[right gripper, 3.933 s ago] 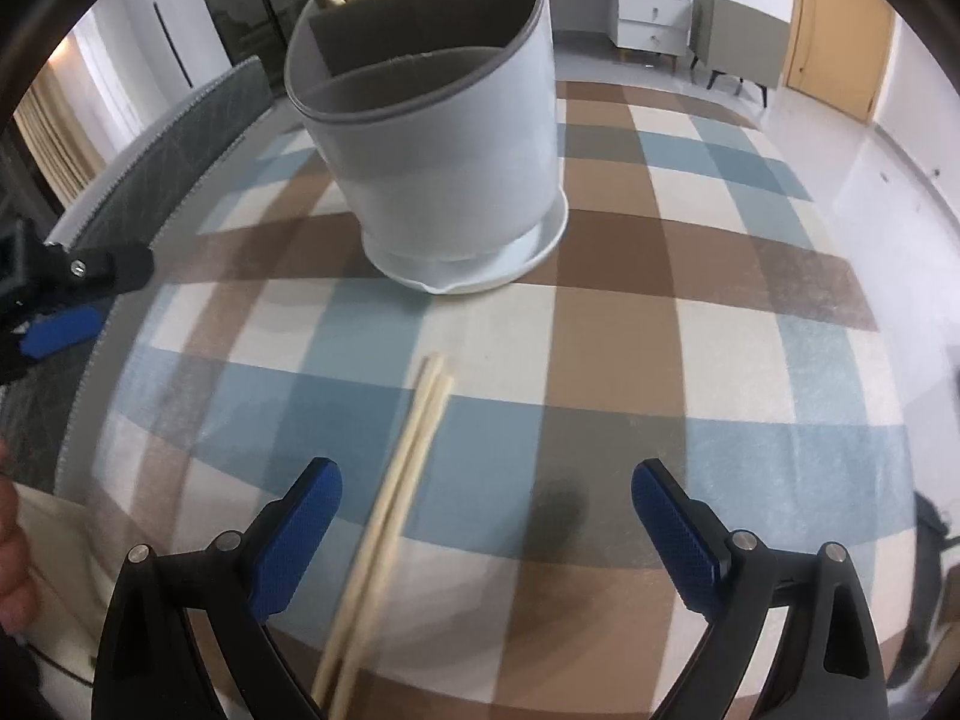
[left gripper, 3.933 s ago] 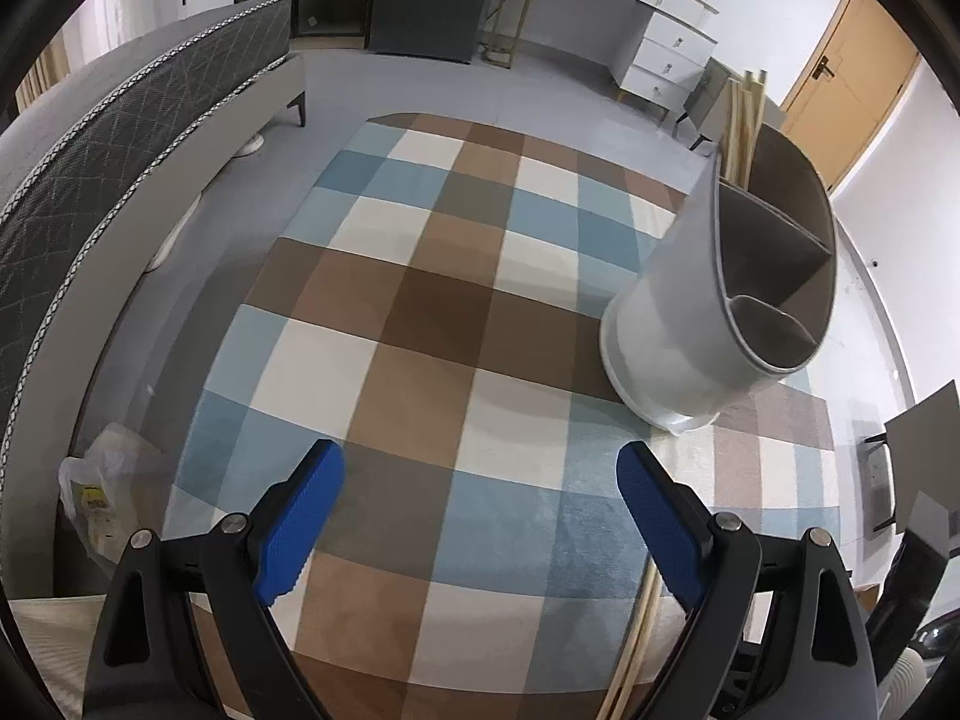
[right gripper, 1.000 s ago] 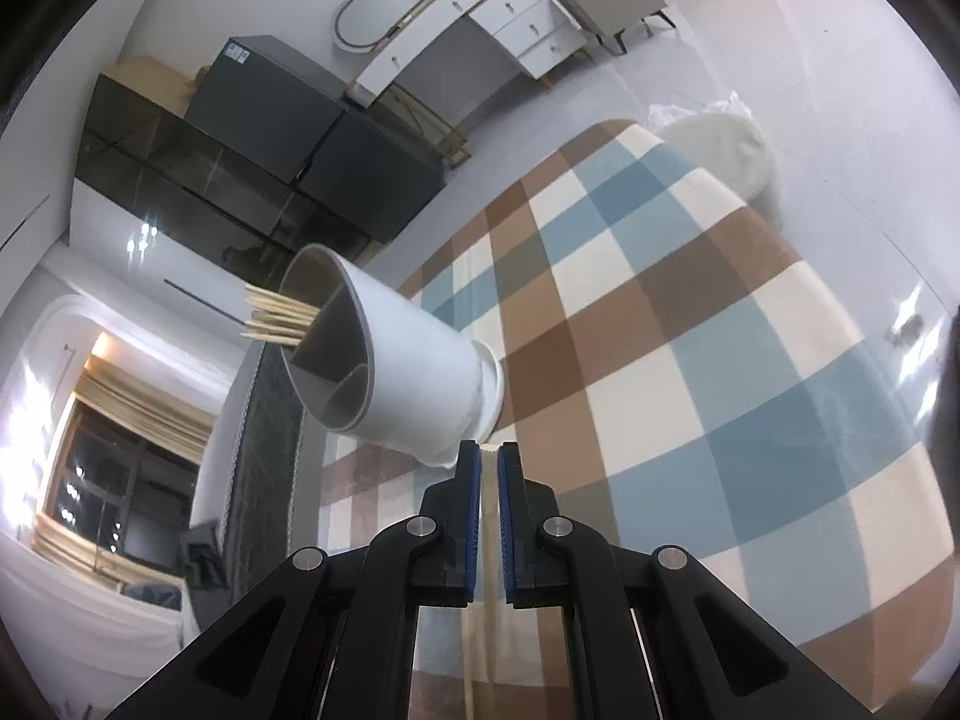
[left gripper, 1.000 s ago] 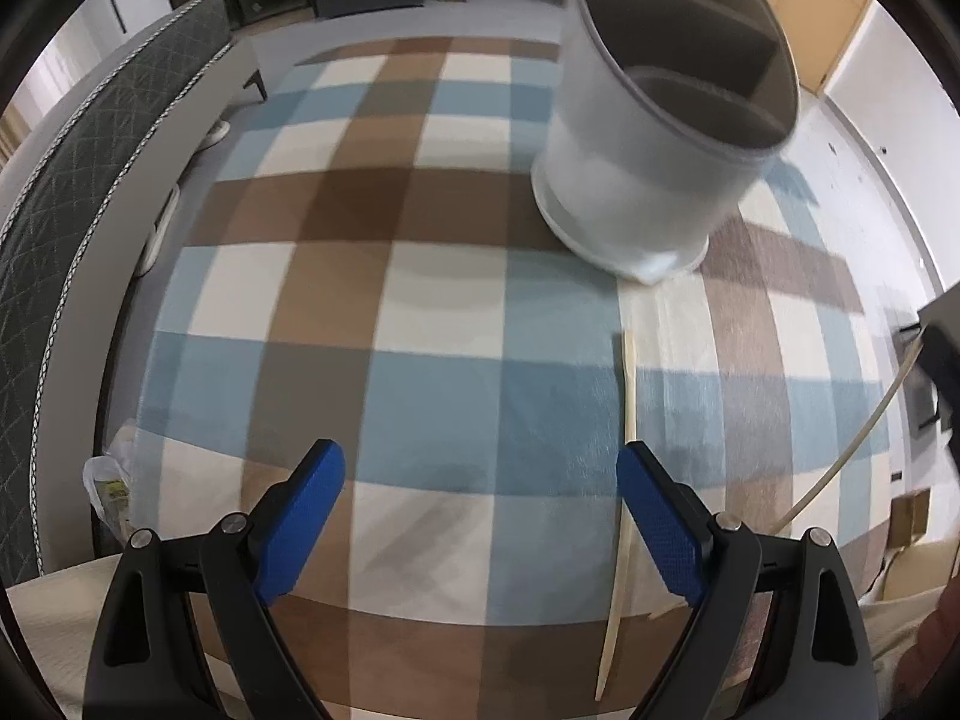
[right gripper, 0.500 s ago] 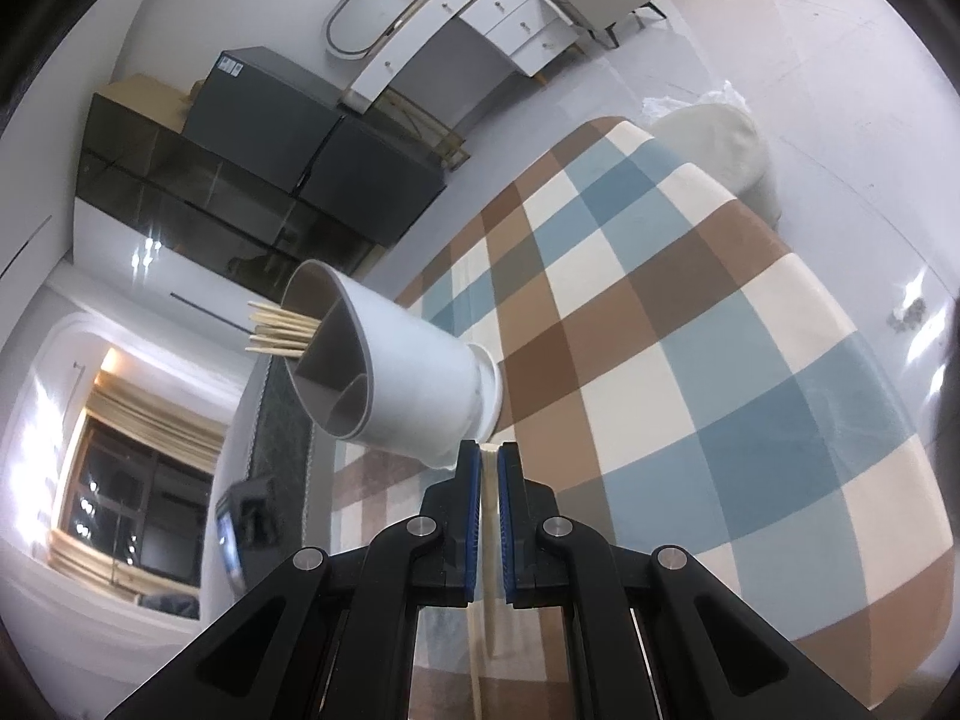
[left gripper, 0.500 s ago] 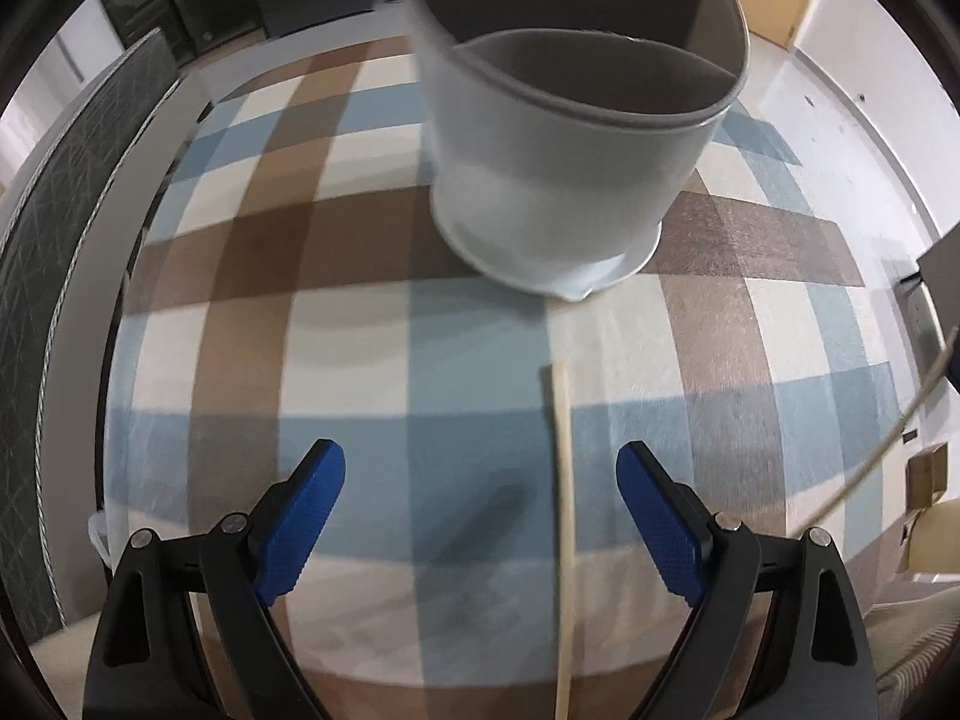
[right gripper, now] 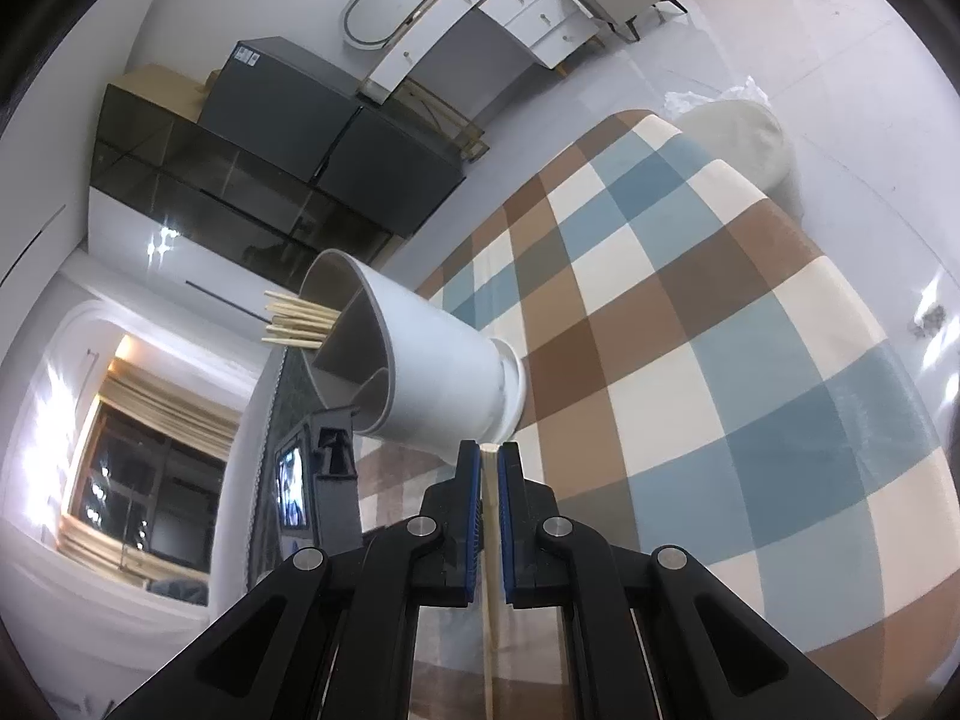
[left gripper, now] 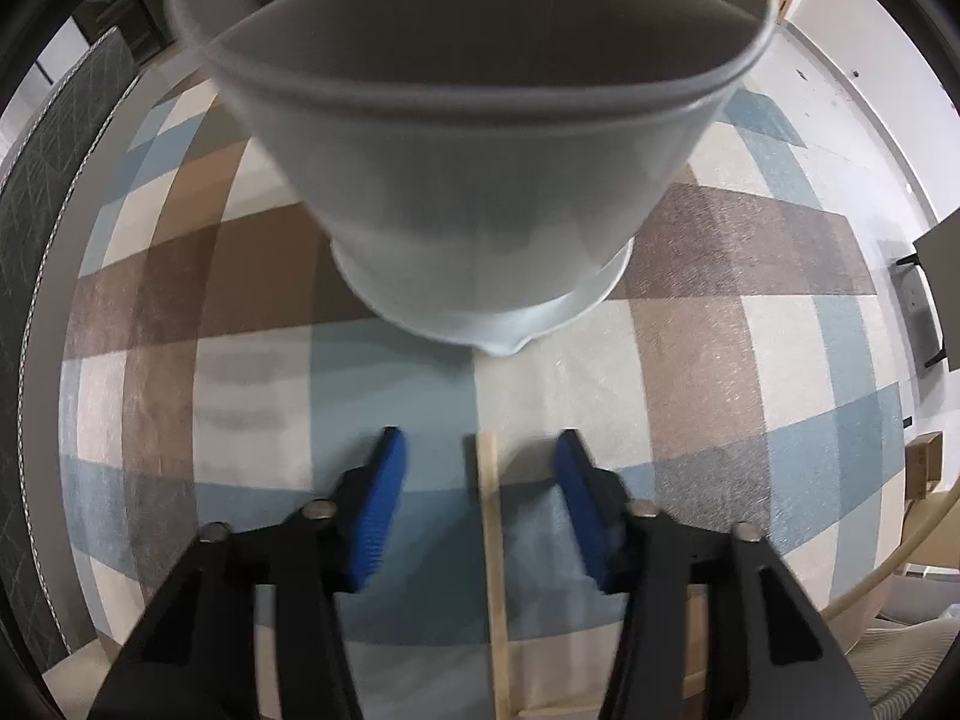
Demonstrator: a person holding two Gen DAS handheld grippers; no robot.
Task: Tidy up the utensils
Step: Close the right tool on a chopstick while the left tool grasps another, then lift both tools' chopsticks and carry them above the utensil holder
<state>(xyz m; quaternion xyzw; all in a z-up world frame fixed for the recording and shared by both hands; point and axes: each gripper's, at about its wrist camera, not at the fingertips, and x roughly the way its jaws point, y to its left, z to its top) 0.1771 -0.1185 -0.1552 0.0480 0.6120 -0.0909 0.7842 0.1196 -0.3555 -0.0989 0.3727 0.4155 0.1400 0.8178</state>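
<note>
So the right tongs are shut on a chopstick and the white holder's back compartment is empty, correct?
Not quite. The right tongs are shut on a chopstick, but the white holder's back compartment is not empty: a bundle of chopsticks sticks out of it, as the right wrist view shows.

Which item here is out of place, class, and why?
One chopstick lies loose on the checked cloth before the white holder, between the left gripper's closing jaws. The rest stand in the holder; the right gripper clamps another.
</note>
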